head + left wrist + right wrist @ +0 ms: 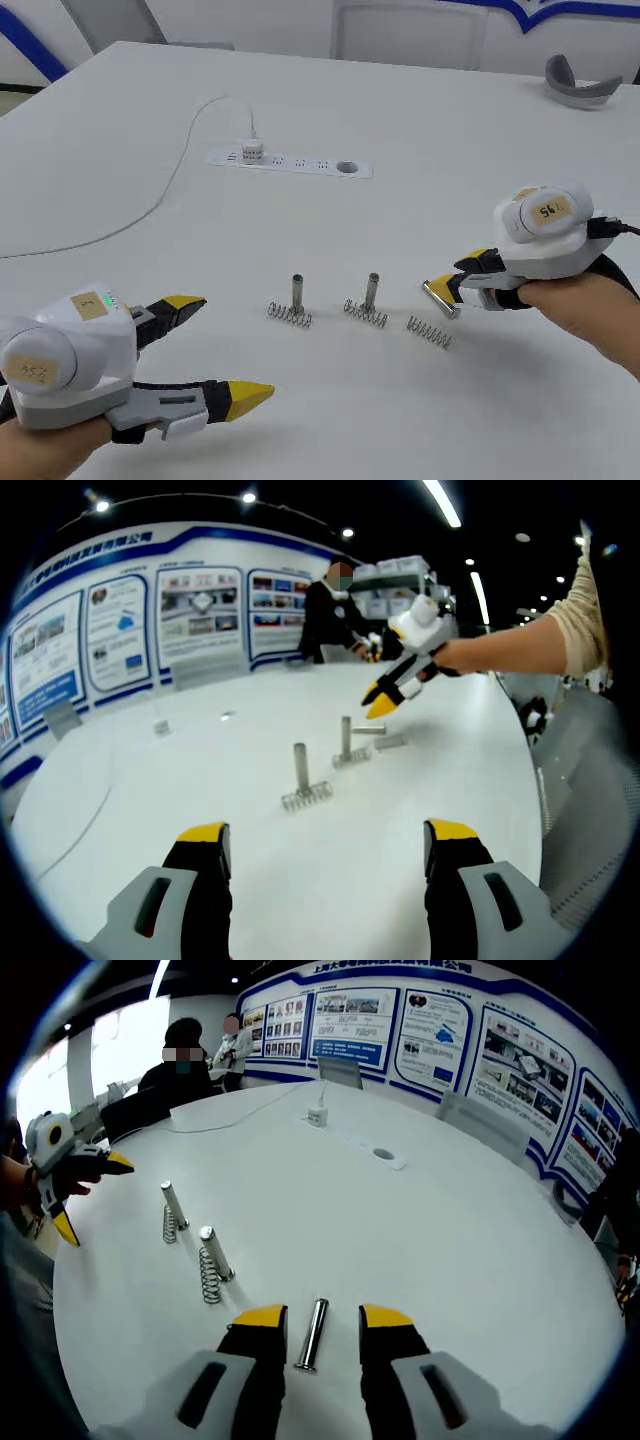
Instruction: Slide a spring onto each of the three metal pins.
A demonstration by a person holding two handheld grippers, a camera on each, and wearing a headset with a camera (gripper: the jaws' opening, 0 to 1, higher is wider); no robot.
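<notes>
Left gripper (pixel 232 346) nearest, jaws spread wide; right gripper (pixel 323 1317) straddling the lying pin (pixel 313 1330).
On the white table (pixel 400 120), the left pin (pixel 297 290) and middle pin (pixel 371 289), plain grey metal, stand upright. The left spring (pixel 290 314) and middle spring (pixel 366 314), loose wire coils, lie at their bases. The right spring (pixel 429 332) lies just beside the lying pin, which rests flat between narrowly parted jaws, a gap on either side.

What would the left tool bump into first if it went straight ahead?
Probably the spring lying at the foot of the nearest upright pin, with the pin right behind it. The left tool is open and points that way, though depth is unclear.
</notes>
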